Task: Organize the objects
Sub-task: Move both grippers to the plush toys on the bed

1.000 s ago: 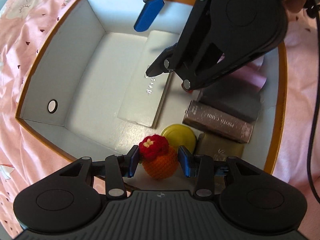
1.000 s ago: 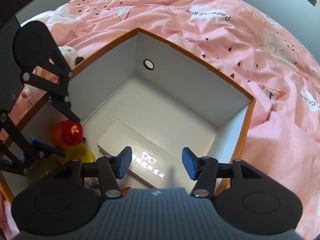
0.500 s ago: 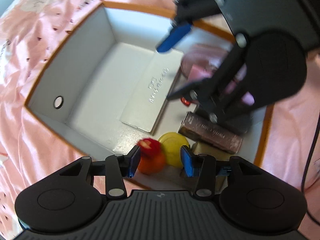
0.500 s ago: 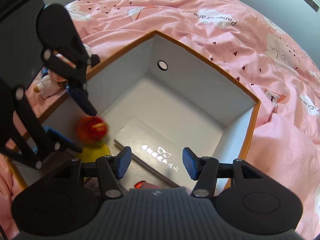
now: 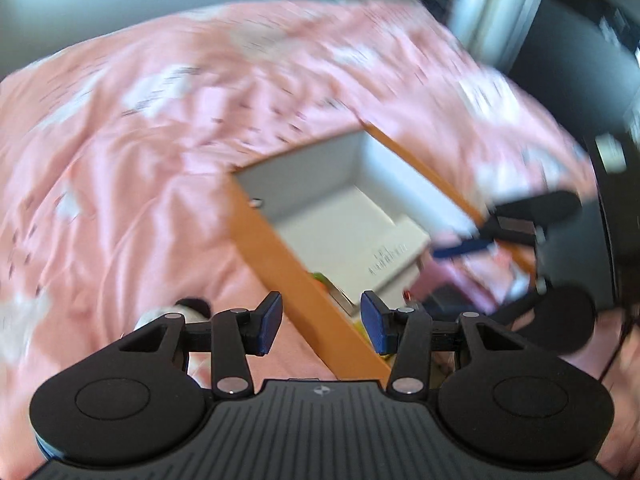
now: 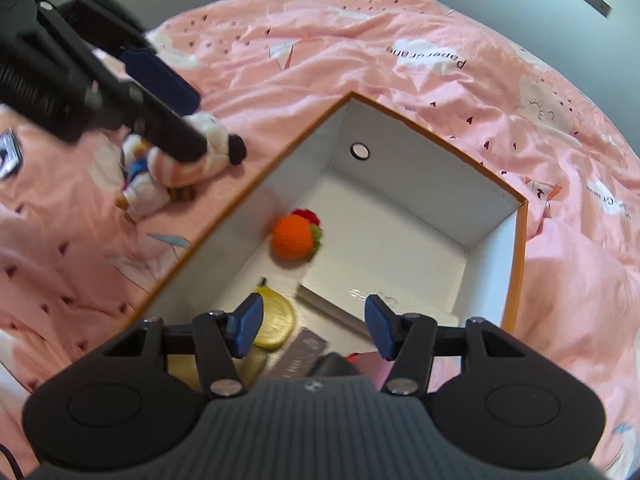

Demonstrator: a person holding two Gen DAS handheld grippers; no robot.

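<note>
The orange-edged box (image 6: 520, 264) sits on the pink bedspread (image 6: 360, 40) of the bed, and most of the things to be tidied already lie inside it: the crocheted orange fruit (image 6: 293, 237) on its side on the white floor near the left wall, a yellow disc (image 6: 276, 320) just below it, a flat white case (image 6: 360, 304) to the right, and a brown packet (image 6: 300, 354) with other dim items at the near edge, partly hidden by the right gripper (image 6: 313, 326); that gripper hangs over the near part of the box with its fingers (image 6: 249, 325) spread and nothing between them; the left gripper (image 5: 321, 327), seen through heavy blur, straddles the outer orange wall with its fingers likewise parted and empty, and in the right wrist view it stands above a striped plush toy (image 6: 188, 162) lying on the bedspread just outside the box; the step in hand looks like the turn from one finished placing to the next pick; the plush toy seems the likely target, though I cannot be sure; the next move would call for lowering the left fingers around its soft body, closing gently, then lifting it clear of the box wall and into the free space at the back.
</note>
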